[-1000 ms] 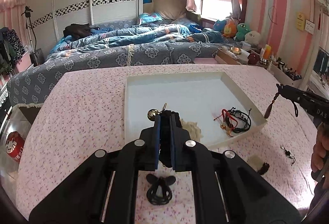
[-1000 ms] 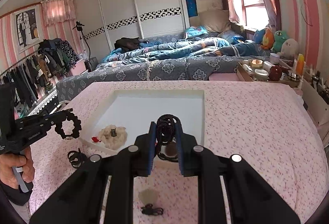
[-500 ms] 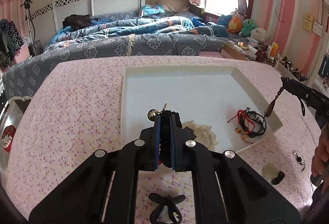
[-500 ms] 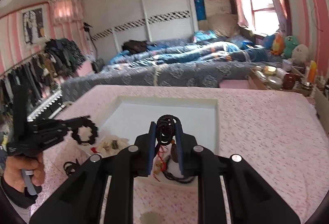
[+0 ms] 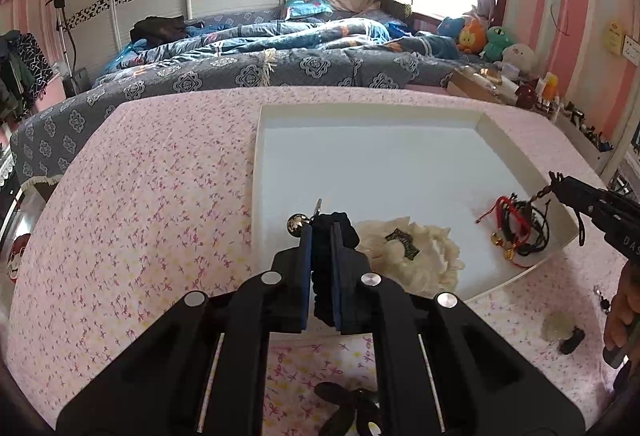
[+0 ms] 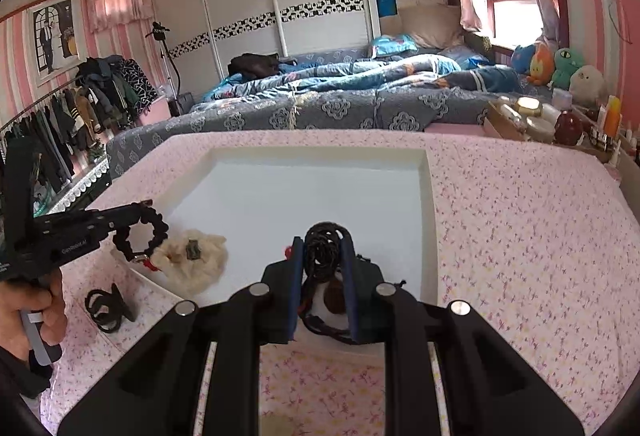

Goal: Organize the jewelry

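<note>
You are holding both grippers over the near edge of the white tray [image 5: 400, 115], which is sitting on the pink floral tablecloth [image 5: 140, 215].

Left gripper [image 5: 320, 236]: the blue-padded fingers [image 5: 306, 256] are standing narrow, pinching a black beaded bracelet [image 6: 140, 236]. In the right wrist view the bracelet is hanging as an open ring from the fingertips, above the tray's near left corner. A small gold bell [image 5: 295, 223] is showing at the fingertips in the left wrist view; whether it belongs to the bracelet cannot be told.

Right gripper [image 6: 322, 248]: the fingers are gripping a black braided cord piece [image 6: 324, 240], with a brown bead [image 6: 334, 298] dangling below it between them. In the left wrist view this gripper is hanging over the tray's right near corner.

Inside the tray:
- a cream fluffy scrunchie [image 5: 408, 256] with a dark tag is lying near the front edge;
- a tangle of red and black cord bracelets [image 5: 518, 232] with gold beads is lying at the right near corner.

On the cloth outside the tray:
- a black ring-shaped hair tie [image 6: 106, 306], just left of the tray;
- a pale translucent piece [image 5: 554, 326] touching a small dark item, right of the tray.
</note>
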Demonstrator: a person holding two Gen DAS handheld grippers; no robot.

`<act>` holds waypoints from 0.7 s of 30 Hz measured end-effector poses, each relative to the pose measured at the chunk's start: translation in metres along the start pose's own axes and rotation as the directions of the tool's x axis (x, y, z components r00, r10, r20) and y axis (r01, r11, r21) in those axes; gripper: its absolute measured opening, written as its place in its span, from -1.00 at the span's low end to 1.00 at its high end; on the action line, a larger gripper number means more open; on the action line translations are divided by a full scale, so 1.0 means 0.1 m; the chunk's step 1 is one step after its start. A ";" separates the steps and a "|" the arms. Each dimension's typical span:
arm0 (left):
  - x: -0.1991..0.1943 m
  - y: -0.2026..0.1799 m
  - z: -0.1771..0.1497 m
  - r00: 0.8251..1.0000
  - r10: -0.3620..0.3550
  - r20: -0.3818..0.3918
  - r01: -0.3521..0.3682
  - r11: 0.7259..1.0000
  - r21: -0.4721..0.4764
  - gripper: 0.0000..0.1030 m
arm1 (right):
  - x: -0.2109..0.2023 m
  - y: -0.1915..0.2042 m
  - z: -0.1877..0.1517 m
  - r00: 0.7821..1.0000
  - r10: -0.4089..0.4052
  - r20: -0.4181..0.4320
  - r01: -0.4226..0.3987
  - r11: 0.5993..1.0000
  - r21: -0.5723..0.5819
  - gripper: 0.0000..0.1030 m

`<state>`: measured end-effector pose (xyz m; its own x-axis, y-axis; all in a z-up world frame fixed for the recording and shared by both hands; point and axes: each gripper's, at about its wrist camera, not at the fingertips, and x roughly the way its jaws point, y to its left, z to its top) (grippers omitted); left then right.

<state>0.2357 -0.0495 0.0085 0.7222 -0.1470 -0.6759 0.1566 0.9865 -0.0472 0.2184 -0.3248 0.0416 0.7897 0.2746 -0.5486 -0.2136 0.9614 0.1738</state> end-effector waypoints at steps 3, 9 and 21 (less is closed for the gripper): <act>0.04 0.01 -0.01 1.000 0.005 -0.007 -0.005 1.000 -0.001 -0.88 | 0.03 0.00 -0.02 1.000 -0.025 -0.003 0.025 1.000 -0.014 -0.64; 0.14 0.02 -0.04 0.999 0.016 -0.029 -0.016 1.000 -0.002 -0.88 | 0.18 -0.05 -0.11 0.996 -0.082 -0.037 0.081 0.996 -0.034 -0.64; 0.34 -0.03 -0.08 0.997 0.039 -0.071 -0.038 0.999 0.012 -0.88 | 0.22 -0.01 -0.14 0.993 -0.104 -0.062 0.100 0.993 -0.061 -0.64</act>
<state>0.2546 -0.0574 -0.0201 0.6780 -0.1030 -0.7278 0.1372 0.9905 -0.0123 0.2282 -0.3198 0.0175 0.7706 0.1739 -0.6131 -0.1680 0.9835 0.0679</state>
